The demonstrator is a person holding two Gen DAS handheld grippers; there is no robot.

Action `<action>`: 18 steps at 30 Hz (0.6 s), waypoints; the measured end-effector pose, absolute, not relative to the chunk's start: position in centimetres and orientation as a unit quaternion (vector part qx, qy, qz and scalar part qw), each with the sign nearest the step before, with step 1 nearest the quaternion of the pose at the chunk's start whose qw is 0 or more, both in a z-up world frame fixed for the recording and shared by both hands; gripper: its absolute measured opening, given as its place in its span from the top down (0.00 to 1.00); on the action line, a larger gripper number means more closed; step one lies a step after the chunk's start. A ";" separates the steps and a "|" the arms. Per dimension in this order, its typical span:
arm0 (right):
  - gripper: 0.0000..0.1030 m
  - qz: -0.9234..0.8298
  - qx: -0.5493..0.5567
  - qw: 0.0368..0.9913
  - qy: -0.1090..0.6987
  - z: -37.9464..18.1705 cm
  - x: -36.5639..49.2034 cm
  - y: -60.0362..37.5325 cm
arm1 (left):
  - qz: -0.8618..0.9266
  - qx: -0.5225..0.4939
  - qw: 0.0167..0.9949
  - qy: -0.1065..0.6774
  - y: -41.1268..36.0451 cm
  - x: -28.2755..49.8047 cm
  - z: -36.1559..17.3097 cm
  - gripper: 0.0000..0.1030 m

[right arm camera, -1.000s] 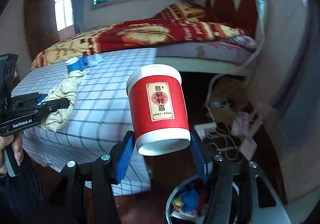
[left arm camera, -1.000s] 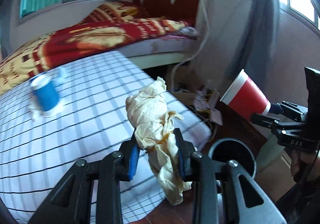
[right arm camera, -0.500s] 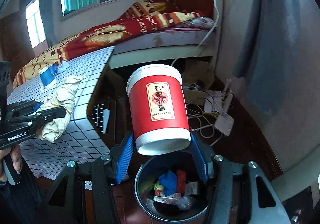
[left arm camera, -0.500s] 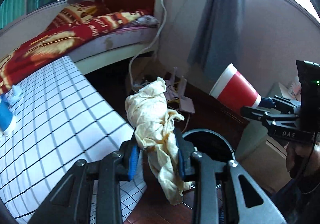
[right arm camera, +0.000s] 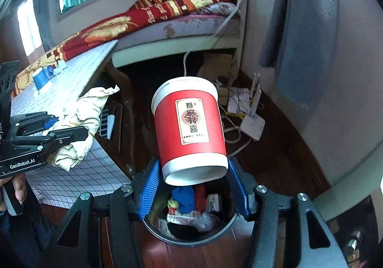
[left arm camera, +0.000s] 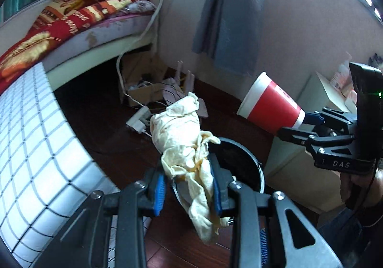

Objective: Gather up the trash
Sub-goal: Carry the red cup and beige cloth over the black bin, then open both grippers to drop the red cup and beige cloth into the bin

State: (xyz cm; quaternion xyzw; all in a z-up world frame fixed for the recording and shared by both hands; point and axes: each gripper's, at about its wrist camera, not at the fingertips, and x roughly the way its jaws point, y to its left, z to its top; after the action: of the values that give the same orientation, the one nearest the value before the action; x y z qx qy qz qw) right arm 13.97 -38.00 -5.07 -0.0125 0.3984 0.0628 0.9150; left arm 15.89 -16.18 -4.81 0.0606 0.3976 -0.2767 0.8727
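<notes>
The left gripper (left arm camera: 188, 192) is clenched on a crumpled cream rag (left arm camera: 184, 143), its blue pads pressing the rag's lower part from both sides. The rag stands up above the fingers and a tail of it hangs below them. Just beyond the rag sits a round black bin (left arm camera: 249, 160), partly hidden behind the cloth and the fingers. To the left of the gripper is a table (left arm camera: 36, 148) under a white cloth with a dark grid.

The right gripper (right arm camera: 195, 188) grasps a red paper cup (right arm camera: 190, 124) near its base, blue pads on either side. The cup tilts with its white rim pointing away and a label with dark characters facing up. Directly below and beyond the cup the bin (right arm camera: 215, 234) stands on the dark wooden floor, already holding blue, red and pale scraps.

In the left wrist view the cup (left arm camera: 270, 110) is held out at the right, above and beside the bin, apart from the rag. In the right wrist view the rag (right arm camera: 79, 124) hangs at the left, over the table's edge.

Farther out, a blue cup (right arm camera: 39, 79) stands on the table. A bed (left arm camera: 71, 21) with a red and gold cover lies behind, and white cables and a router (right arm camera: 252, 122) lie on the floor by the wall. A grey curtain (left arm camera: 232, 9) hangs there.
</notes>
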 end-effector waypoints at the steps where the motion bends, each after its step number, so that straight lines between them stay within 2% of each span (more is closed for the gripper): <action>1: 0.44 0.060 -0.011 0.913 0.403 -5.5 13.8 -38.4 | -0.281 0.061 0.870 0.401 -16.5 15.9 -5.1 0.68; 18: 0.44 0.069 -0.023 0.867 0.492 -12.8 15.0 -40.1 | -0.333 0.056 0.810 0.479 -20.8 17.6 -11.6 0.68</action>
State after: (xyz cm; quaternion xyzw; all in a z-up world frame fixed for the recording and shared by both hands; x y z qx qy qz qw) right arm 15.04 -40.10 -12.84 -0.0229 0.4922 0.0693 0.8674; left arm 17.63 -20.80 -11.61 0.0556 0.4790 -0.3329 0.8103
